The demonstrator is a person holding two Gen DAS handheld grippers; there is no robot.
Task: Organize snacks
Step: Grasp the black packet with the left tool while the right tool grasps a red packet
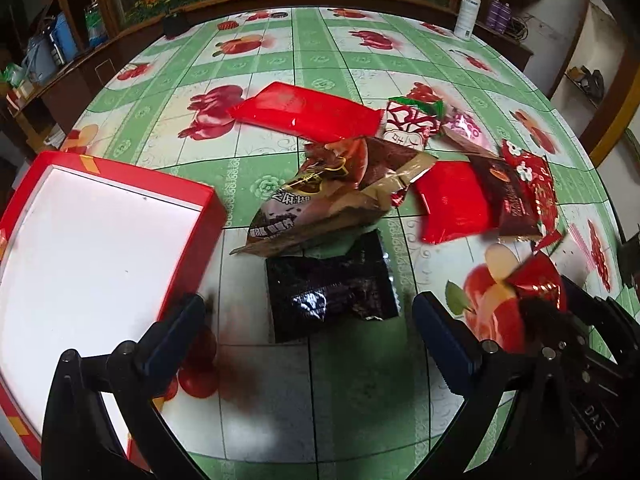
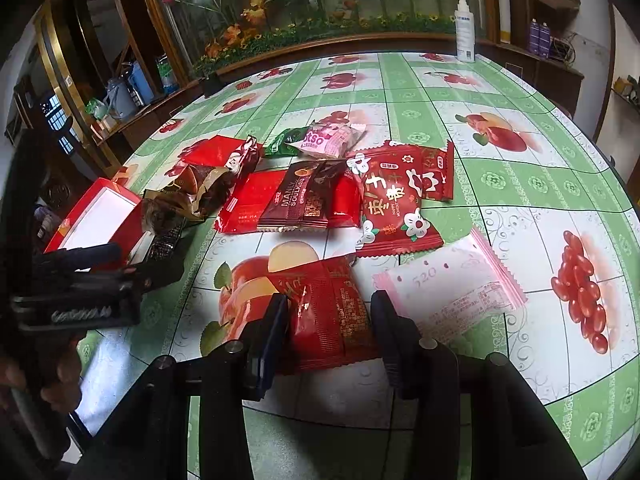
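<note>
Snack packets lie scattered on the table. My left gripper [image 1: 308, 316] is open, its fingers either side of a black shiny packet [image 1: 330, 286] that lies flat. A brown-gold bag [image 1: 332, 192] lies just beyond it. An open red box with a white inside [image 1: 80, 240] sits at the left. My right gripper [image 2: 330, 312] is partly closed around a small red packet [image 2: 328, 316], fingers at both its sides; a firm grip does not show. The same packet and right gripper show at right in the left wrist view [image 1: 536, 284].
More packets lie beyond: flat red ones [image 1: 308, 110] [image 2: 256, 200], a dark brown one [image 2: 304, 200], a red flowered one [image 2: 396, 204], a pink-white one [image 2: 452, 288], a green one [image 2: 282, 144]. A white spray bottle [image 2: 464, 32] stands at the table's far edge.
</note>
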